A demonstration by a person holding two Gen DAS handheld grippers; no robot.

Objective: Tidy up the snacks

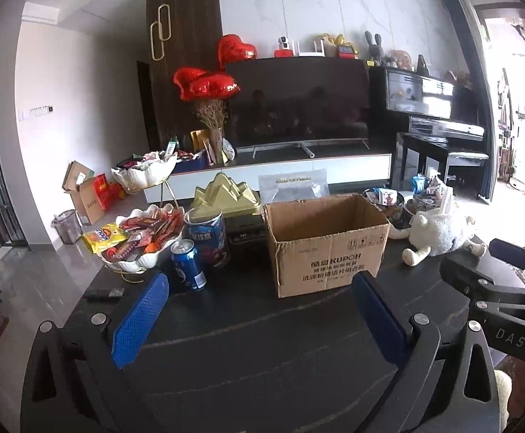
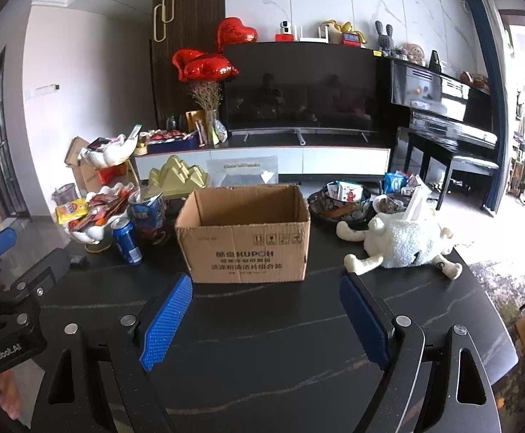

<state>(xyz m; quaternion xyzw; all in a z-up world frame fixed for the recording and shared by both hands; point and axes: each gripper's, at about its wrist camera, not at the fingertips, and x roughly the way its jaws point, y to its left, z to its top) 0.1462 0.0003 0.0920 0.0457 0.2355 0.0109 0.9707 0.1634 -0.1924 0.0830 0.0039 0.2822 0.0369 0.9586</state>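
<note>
Hovering with jaws spread and empty, left gripper (image 1: 258,310) and right gripper (image 2: 266,310) face the open brown cardboard box (image 2: 244,241) directly ahead; sorting appears unstarted, next reaching the white scalloped snack dish (image 1: 136,249) forward-left.

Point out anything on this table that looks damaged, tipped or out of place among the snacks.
The blue cylindrical snack tub beside the cardboard box has a torn, ragged rim. A white plush sheep lies sprawled on the table to the right of the box, no snack at all. The blue can stands upright; nothing looks spilled.

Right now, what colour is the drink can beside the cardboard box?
Blue with white markings; the can shows best in the left wrist view.
</note>
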